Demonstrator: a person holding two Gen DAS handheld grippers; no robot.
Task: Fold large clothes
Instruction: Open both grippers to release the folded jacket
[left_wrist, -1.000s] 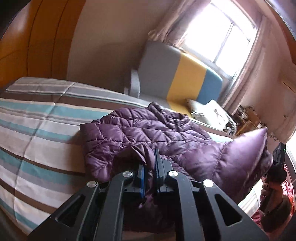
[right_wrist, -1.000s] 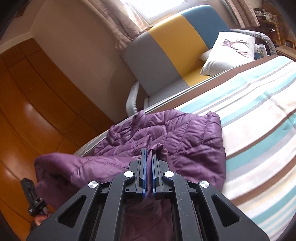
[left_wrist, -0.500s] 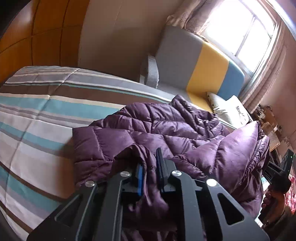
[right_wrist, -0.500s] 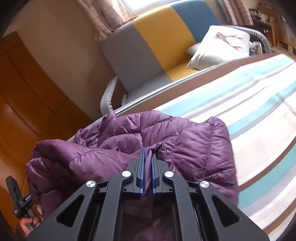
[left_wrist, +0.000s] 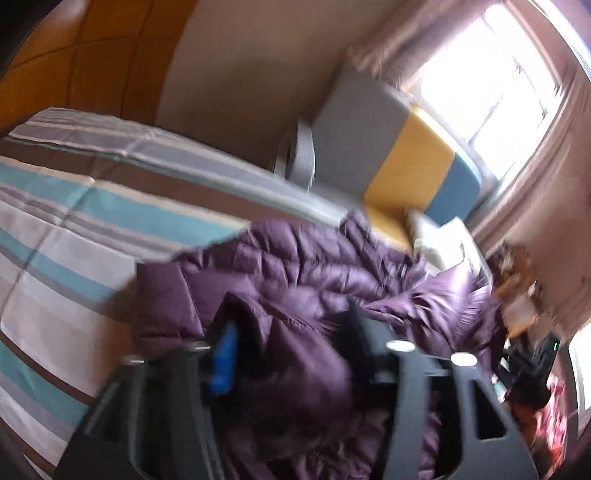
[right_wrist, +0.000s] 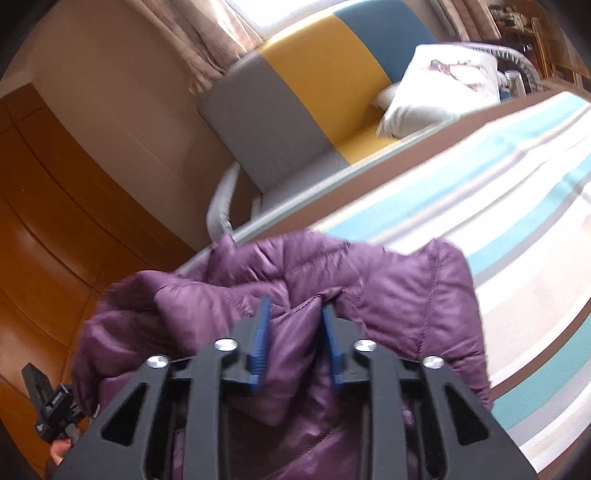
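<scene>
A purple quilted puffer jacket (left_wrist: 314, 269) lies bunched on the striped bed (left_wrist: 74, 229); it also shows in the right wrist view (right_wrist: 399, 291). My left gripper (left_wrist: 291, 325) is open, its jaws wide apart with a fold of the jacket lying between them. My right gripper (right_wrist: 295, 314) is open too, jaws apart around a ridge of jacket fabric. The left wrist view is blurred by motion. The other handle shows at the far right of the left wrist view (left_wrist: 532, 365) and at the lower left of the right wrist view (right_wrist: 48, 402).
A grey, yellow and blue sofa (right_wrist: 317, 85) with a white cushion (right_wrist: 443, 85) stands beyond the bed under a bright window (left_wrist: 491, 85). Orange wood panelling (right_wrist: 55, 221) covers the wall to the left. Striped bedding (right_wrist: 517, 221) extends right of the jacket.
Both grippers were shut on jacket folds and have now opened, letting the fabric go. The jacket has been brought down onto the bed and lies more bunched.
</scene>
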